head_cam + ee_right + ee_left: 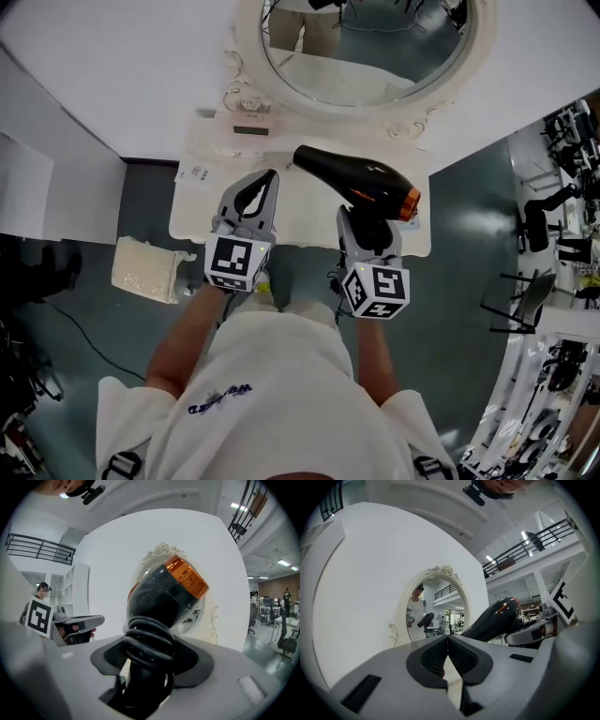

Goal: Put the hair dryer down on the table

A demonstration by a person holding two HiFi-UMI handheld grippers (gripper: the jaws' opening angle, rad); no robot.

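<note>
A black hair dryer (361, 178) with an orange rear ring hangs above the white dressing table (309, 225), its nozzle pointing left. My right gripper (372, 223) is shut on its handle, which has the black cord wound around it. In the right gripper view the hair dryer (164, 590) rises from between the pads of the right gripper (147, 646). My left gripper (269, 178) hovers to the left of the dryer, shut and empty. The left gripper view shows the left gripper (448, 641) with its pads touching and the hair dryer (494, 618) to its right.
An oval mirror (366, 47) in an ornate white frame stands at the back of the table. A small white box (248, 124) and a card (195, 173) lie at the table's left. A cream bag (145, 270) sits on the floor to the left. Chairs (544, 220) stand at the right.
</note>
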